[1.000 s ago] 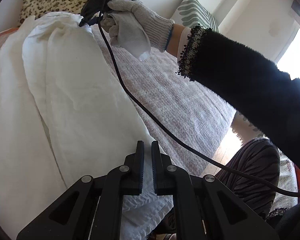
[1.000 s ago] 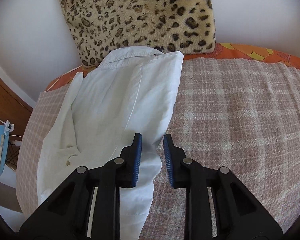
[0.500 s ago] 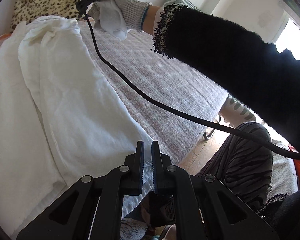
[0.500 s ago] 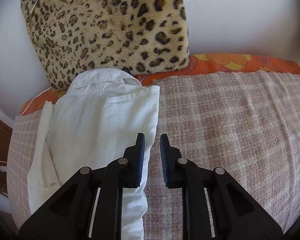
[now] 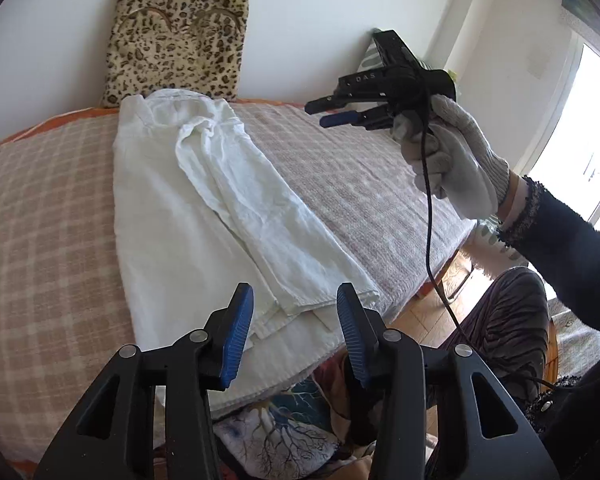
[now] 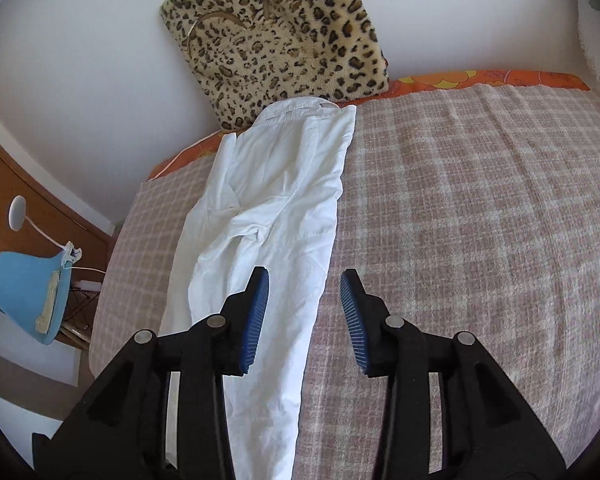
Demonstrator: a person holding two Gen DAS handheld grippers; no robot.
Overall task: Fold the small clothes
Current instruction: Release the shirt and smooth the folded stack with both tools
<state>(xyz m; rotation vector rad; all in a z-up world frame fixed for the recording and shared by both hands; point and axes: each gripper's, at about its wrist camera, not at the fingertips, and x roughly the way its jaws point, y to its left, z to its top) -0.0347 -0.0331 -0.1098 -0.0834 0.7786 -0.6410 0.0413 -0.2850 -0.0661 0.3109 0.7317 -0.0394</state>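
**Both grippers spread above the folded white shirt**

Left gripper [image 5: 295,316] hangs with its blue-padded fingers wide apart and holding nothing, just above the near hem of the white cotton collared shirt [image 5: 204,216]. The shirt lies on the bed's pink-and-cream checked blanket [image 5: 44,208], folded lengthwise into a long narrow strip. Its long axis runs from the bed's near edge straight back to the wall; the collar points away, touching the leopard-print plush cushion [image 5: 176,36] that leans upright against the white wall, and the hem points toward the near edge. One side is folded over the body, leaving a rumpled ridge along the strip.

The right gripper [image 5: 342,114], held in a grey knit-gloved hand [image 5: 456,160], is up in the air to the shirt's right, well apart from it, its fingers also parted and empty; a black cable [image 5: 430,240] trails down from it. In the right wrist view the shirt [image 6: 276,208] lies below and left of that gripper [image 6: 305,320].
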